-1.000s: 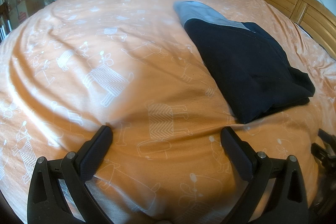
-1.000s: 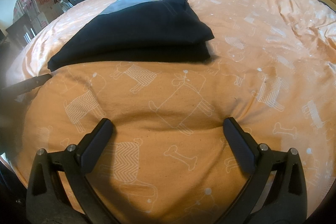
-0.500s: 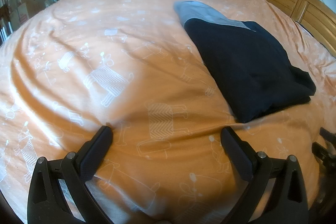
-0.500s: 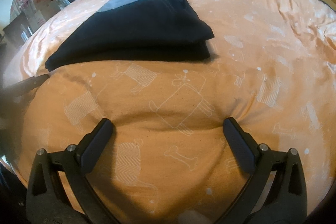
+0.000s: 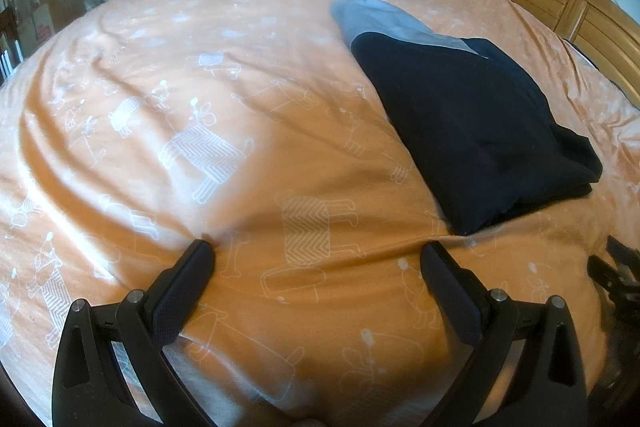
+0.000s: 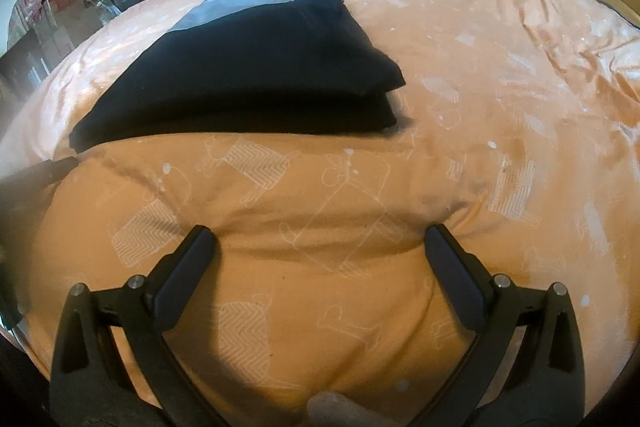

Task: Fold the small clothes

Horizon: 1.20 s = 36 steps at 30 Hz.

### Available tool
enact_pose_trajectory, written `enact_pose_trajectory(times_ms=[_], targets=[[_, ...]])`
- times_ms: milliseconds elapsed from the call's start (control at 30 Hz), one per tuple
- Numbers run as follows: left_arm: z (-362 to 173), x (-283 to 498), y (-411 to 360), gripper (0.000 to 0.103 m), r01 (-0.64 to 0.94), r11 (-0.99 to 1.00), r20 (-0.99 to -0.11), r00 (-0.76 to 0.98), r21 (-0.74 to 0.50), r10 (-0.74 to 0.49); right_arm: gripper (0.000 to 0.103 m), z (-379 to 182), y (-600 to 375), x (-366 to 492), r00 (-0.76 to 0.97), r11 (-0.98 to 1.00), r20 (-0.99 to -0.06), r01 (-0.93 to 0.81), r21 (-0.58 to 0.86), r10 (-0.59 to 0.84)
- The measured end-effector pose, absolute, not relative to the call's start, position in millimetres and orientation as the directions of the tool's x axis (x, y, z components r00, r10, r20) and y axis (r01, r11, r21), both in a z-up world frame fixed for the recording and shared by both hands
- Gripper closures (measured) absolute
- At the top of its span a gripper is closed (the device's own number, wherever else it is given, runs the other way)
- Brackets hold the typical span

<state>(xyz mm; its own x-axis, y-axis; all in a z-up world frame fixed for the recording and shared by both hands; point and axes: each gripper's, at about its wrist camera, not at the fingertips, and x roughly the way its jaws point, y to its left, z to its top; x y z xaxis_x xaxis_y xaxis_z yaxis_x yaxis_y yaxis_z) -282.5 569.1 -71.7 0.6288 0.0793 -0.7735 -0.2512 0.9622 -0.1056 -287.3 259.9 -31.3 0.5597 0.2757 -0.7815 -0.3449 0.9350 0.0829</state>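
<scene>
One orange bedspread (image 5: pixel 224 75) with white animal prints fills both views. Only the left view shows the wooden headboard (image 5: pixel 560 3); only the right view shows the folded dark garment's (image 6: pixel 248 67) stacked layers edge-on. The garment (image 5: pixel 472 115) lies on the bedspread, ahead and right of the left tongs (image 5: pixel 316 259), ahead and left of the right tongs (image 6: pixel 320 239). Both tongs gape wide, holding nothing, tips pressed into the bedspread.

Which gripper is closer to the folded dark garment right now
Hard to call. The left gripper has the folded dark garment ahead to its right; the right gripper has it ahead, slightly left. Both open, apart from it.
</scene>
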Motion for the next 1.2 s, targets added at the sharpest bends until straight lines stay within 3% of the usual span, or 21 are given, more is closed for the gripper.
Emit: enact_pose_trajectory(times_ms=[300,600,867,1200], targets=[[-42.9,-287.8,563.5,0.000,-0.253,0.965,-0.753,0.648,-0.073,0.113,0.000,2.8,249.2,-287.9,0.552,0.923,-0.773,-0.370,0.109,0.313],[75.5,-326.2,534.6,0.000,-0.207,0.978,-0.617,0.773,-0.025,0.147,0.000,117.6,250.6,-298.1,0.675,0.932,-0.669,-0.353,0.077,0.311],[147.4,-362.7,520.6,0.000,-0.185,0.982,-0.543,0.829,-0.043,0.133,0.000,199.4,252.6,-305.8,0.733,0.924,-0.578,-0.369,0.104,0.358],[196.6,-371.4,495.1,0.000,-0.145,0.985,-0.497,0.864,-0.096,0.079,0.000,222.8,265.2,-317.5,0.749,0.913,-0.553,-0.405,0.056,0.366]])
